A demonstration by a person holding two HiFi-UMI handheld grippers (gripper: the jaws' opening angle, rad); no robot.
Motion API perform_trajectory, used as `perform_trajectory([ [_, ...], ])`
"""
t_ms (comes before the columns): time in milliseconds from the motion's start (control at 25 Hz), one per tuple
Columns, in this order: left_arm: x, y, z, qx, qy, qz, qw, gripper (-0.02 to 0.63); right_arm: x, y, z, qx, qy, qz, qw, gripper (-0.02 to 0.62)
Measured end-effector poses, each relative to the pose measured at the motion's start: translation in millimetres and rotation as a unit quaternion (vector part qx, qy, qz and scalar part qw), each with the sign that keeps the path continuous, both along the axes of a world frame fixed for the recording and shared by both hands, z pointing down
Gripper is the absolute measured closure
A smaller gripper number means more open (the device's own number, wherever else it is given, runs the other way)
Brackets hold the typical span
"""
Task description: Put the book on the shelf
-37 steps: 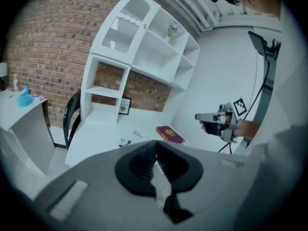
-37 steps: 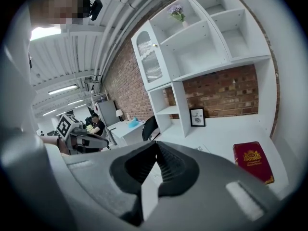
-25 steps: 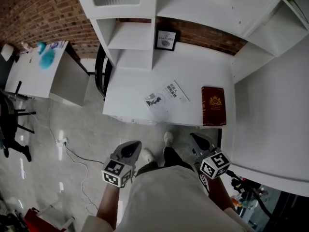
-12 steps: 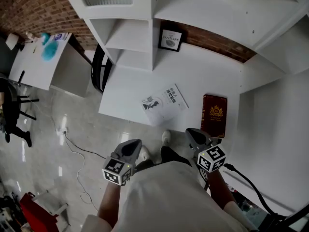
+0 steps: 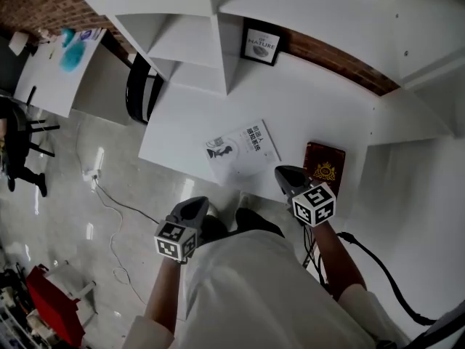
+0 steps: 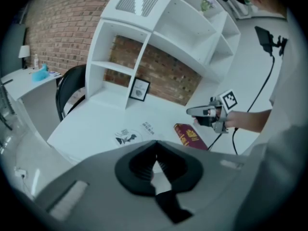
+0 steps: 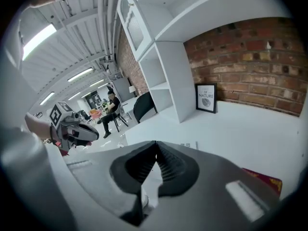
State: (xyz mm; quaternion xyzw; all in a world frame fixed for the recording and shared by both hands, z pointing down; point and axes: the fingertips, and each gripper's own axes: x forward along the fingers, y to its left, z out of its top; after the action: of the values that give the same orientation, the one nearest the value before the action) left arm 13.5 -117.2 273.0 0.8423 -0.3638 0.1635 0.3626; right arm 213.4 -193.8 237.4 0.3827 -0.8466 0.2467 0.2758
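Note:
A dark red book (image 5: 324,170) with a gold emblem lies flat near the front right of the white table (image 5: 312,107); it also shows in the left gripper view (image 6: 191,135) and at the lower right of the right gripper view (image 7: 262,181). My right gripper (image 5: 284,174) is shut and empty, hovering over the table's front edge just left of that book. My left gripper (image 5: 192,208) is shut and empty too, held in front of the table over the floor. A white shelf unit (image 5: 190,41) stands at the table's back.
A white booklet (image 5: 240,151) lies at the table's front edge, left of the red book. A framed print (image 5: 261,43) leans against the brick wall. A black chair (image 5: 139,93) stands left of the table, with a second white desk (image 5: 54,67) beyond it.
I have come closer to the table. My right gripper moved forward and up to the table's front edge beside the red book. The left gripper stayed low. Both stayed shut.

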Motion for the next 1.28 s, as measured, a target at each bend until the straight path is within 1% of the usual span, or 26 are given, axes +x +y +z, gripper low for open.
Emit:
perform_trajectory([
  [120,-1.2,-11.0,21.6,-0.035,0.0,-0.018,0.9992,0.598,4.2,-14.6,22.5,-0.022,0.01,-0.011,1.0,0.592],
  [240,-3.1,-29.1,47.1,-0.059,0.006,-0.021,0.998,0.598,6.2,-30.4,51.3,-0.041,0.014,-0.007,0.999,0.591],
  [280,-3.5,-33.7,55.8,-0.065,0.007,-0.019,0.9977,0.598,5.9,-34.9,61.2,-0.048,0.017,-0.007,0.999,0.581],
  [320,-3.8,-36.7,64.7,-0.072,0.008,-0.015,0.9972,0.594,5.6,-39.0,70.8,-0.056,0.021,-0.008,0.998,0.552],
  [360,-4.3,-38.7,73.4,-0.08,0.009,-0.01,0.9967,0.564,5.4,-42.9,79.9,-0.063,0.026,-0.011,0.998,0.53],
  [400,-5.4,-40.9,81.0,-0.087,0.008,-0.005,0.9961,0.543,5.3,-47.0,88.4,-0.068,0.032,-0.013,0.997,0.525],
  [640,-17.1,-60.4,109.5,-0.106,0.001,0.002,0.9944,0.541,8.0,-77.4,136.8,-0.102,0.066,-0.025,0.992,0.494],
  [800,-21.5,-64.9,127.0,-0.118,0.007,0.0,0.993,0.53,14.7,-98.3,164.6,-0.123,0.083,-0.027,0.988,0.471],
  [960,-22.7,-63.2,133.8,-0.133,0.017,0.0,0.991,0.518,18.2,-113.2,186.1,-0.148,0.094,-0.035,0.984,0.436],
  [1040,-22.9,-60.7,138.0,-0.139,0.02,0.003,0.9901,0.508,17.2,-119.5,196.3,-0.162,0.096,-0.044,0.981,0.398],
  [1160,-25.3,-56.7,145.2,-0.146,0.018,0.006,0.9891,0.497,18.0,-133.8,208.3,-0.171,0.101,-0.046,0.979,0.358],
  [1280,-30.9,-53.3,148.6,-0.15,0.016,0.001,0.9885,0.497,14.7,-142.1,219.7,-0.19,0.097,-0.049,0.976,0.291],
])
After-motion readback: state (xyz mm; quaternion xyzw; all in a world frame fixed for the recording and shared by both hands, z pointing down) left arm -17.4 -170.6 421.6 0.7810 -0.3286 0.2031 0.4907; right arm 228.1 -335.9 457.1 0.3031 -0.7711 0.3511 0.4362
